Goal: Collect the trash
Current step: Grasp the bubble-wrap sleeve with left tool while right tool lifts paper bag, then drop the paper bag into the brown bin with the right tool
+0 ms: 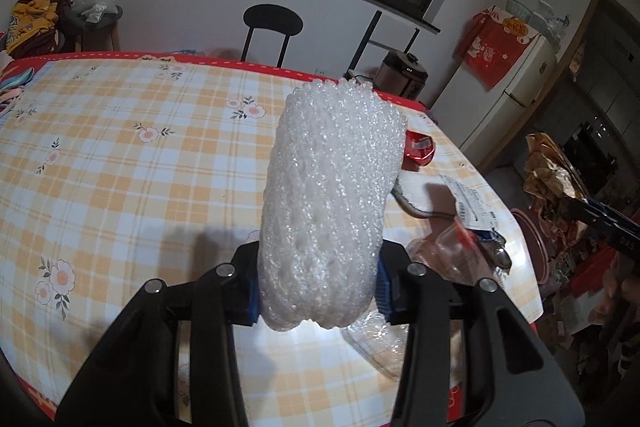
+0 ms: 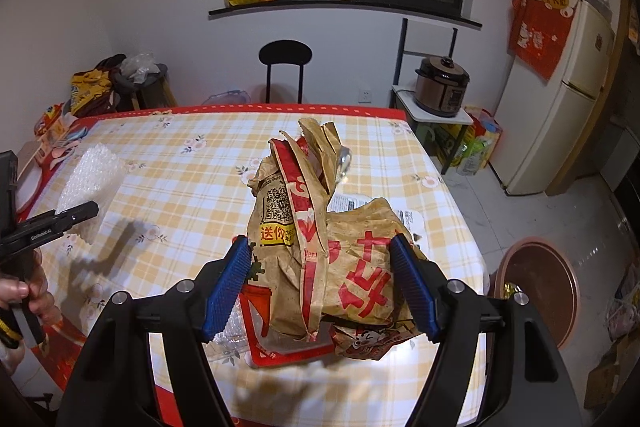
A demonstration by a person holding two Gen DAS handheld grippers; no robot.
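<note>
Here, the left gripper [image 1: 318, 289] clenches its blue pads on a white bubble-wrap roll [image 1: 328, 203], knobbly and glistening, held upright above the checked tablecloth [image 1: 132, 163]. The right gripper [image 2: 322, 285] grasps a crumpled brown paper bag [image 2: 316, 239] printed with red characters and a square code, also lifted off the table, over a red-edged wrapper [image 2: 260, 331]. Beyond the table's right edge, on the floor, stands a round brown bin [image 2: 540, 291]; something gold glints at its rim, though its contents are otherwise too dark to tell.
</note>
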